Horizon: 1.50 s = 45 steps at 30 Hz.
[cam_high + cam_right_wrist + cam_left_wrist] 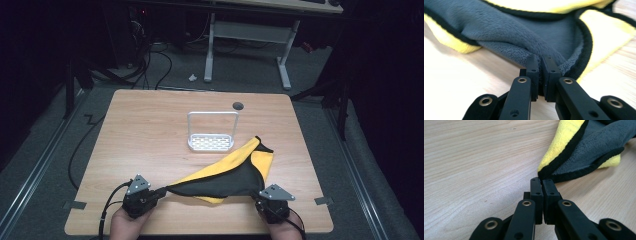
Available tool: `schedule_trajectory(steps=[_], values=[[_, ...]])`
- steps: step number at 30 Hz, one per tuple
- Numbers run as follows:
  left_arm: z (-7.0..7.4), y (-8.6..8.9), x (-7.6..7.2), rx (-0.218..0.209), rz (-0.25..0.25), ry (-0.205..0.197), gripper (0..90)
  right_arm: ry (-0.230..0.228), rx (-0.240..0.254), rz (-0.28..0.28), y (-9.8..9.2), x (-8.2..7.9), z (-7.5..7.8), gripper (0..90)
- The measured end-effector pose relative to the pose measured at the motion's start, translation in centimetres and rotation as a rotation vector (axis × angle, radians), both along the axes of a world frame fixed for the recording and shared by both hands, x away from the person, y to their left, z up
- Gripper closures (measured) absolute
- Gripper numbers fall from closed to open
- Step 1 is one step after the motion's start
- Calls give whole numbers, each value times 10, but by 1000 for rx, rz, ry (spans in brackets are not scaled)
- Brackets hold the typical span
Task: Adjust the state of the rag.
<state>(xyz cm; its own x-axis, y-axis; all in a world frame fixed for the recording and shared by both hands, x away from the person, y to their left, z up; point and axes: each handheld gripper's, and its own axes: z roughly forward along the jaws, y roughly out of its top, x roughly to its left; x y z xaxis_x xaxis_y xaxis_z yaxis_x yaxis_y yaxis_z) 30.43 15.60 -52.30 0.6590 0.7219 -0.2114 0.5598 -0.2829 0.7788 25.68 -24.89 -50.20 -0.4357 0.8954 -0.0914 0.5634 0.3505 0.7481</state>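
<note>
A yellow and dark grey cloth (225,175) with black edging lies crumpled near the front of the wooden table (145,135), stretched between my two grippers. My left gripper (162,192) is at the front left, shut on the cloth's pointed corner. In the left gripper view its jaws (541,181) meet on the black hem of the cloth (586,150). My right gripper (256,194) is at the front right, shut on a grey fold of the cloth's edge. Its jaws (540,58) pinch the fleecy cloth (511,32), and the pinched bit is hidden between them.
A small white rack (211,142) with a tall wire handle stands mid-table, just behind the cloth. A dark cable hole (238,105) sits near the far edge. Behind the table are a desk frame (247,35) and floor cables.
</note>
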Motion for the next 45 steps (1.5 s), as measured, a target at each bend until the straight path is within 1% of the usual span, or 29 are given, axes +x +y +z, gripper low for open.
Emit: schedule_trajectory(steps=[3, 4, 6, 8, 9, 10, 11, 12, 13, 14, 16, 17, 19, 20, 21, 23, 24, 25, 27, 29, 30, 31, 33, 37, 39, 40, 42, 43, 45], values=[[3, 7, 1, -16, 28, -12, 888, -5, 20, 7, 0, -2, 3, 857], [7, 13, 1, -26, 55, -23, 900, -10, 29, 12, 1, -3, 4, 858], [16, 26, 4, -119, 95, -25, 900, -35, 35, 5, 2, -6, 9, 858], [26, 30, 4, -117, 109, -66, 900, -46, 82, 15, 3, -9, 15, 857], [27, 29, 3, -120, 105, -66, 899, -51, 91, 25, 4, -10, 17, 857], [26, 26, 1, -120, 97, -62, 899, -58, 81, 32, 7, -10, 17, 856], [24, 22, -1, -104, 79, -58, 892, -57, 74, 38, 10, -10, 16, 855], [21, 15, -5, -94, 55, -46, 879, -46, 72, 43, 12, -9, 14, 854], [19, 7, -10, -101, 23, -30, 861, -37, 71, 48, 14, -7, 11, 855], [18, -4, -15, -105, -16, -23, 843, -31, 74, 53, 16, -6, 10, 854], [18, -29, -25, -81, -81, -45, 782, -29, 87, 61, 20, -4, 10, 854], [18, -40, -28, -88, -106, -45, 742, -33, 87, 68, 22, -3, 11, 854], [16, -58, -29, -92, -144, -26, 659, -37, 82, 79, 26, -3, 11, 853], [15, -67, -28, -73, -160, -26, 626, -38, 79, 85, 28, -3, 11, 853], [15, -76, -28, -55, -173, -41, 611, -36, 78, 92, 29, -2, 11, 853], [15, -93, -26, -53, -199, -59, 572, -35, 75, 97, 31, -2, 10, 853], [14, -102, -25, -38, -211, -71, 558, -31, 76, 98, 31, -3, 10, 853], [13, -111, -24, -6, -223, -89, 546, -32, 77, 99, 32, -3, 10, 853], [7, -128, -21, 72, -237, -86, 542, -33, 80, 100, 32, -2, 10, 853], [2, -136, -22, 145, -231, -104, 662, -35, 79, 101, 32, -2, 10, 853], [1, -136, -23, 143, -237, -95, 791, -35, 80, 101, 33, -2, 10, 854], [1, -134, -23, 131, -236, -85, 837, -37, 77, 100, 32, -2, 10, 855], [8, -122, -24, 91, -228, -92, 851, -43, 76, 90, 31, -3, 11, 860], [33, -85, -26, -6, -196, -127, 854, -50, 100, 84, 27, -1, 14, 864], [45, -69, -25, -59, -214, -124, 855, -65, 94, 98, 30, 0, 16, 865], [50, -63, -26, -60, -201, -138, 870, -75, 86, 100, 32, -1, 18, 866], [57, -48, -26, -53, -183, -163, 870, -108, 45, 81, 35, 0, 22, 869], [58, -42, -24, -46, -166, -167, 872, -108, 66, 76, 34, 1, 24, 869], [53, -33, -19, -49, -152, -144, 875, -96, 120, 66, 30, 4, 24, 868]])
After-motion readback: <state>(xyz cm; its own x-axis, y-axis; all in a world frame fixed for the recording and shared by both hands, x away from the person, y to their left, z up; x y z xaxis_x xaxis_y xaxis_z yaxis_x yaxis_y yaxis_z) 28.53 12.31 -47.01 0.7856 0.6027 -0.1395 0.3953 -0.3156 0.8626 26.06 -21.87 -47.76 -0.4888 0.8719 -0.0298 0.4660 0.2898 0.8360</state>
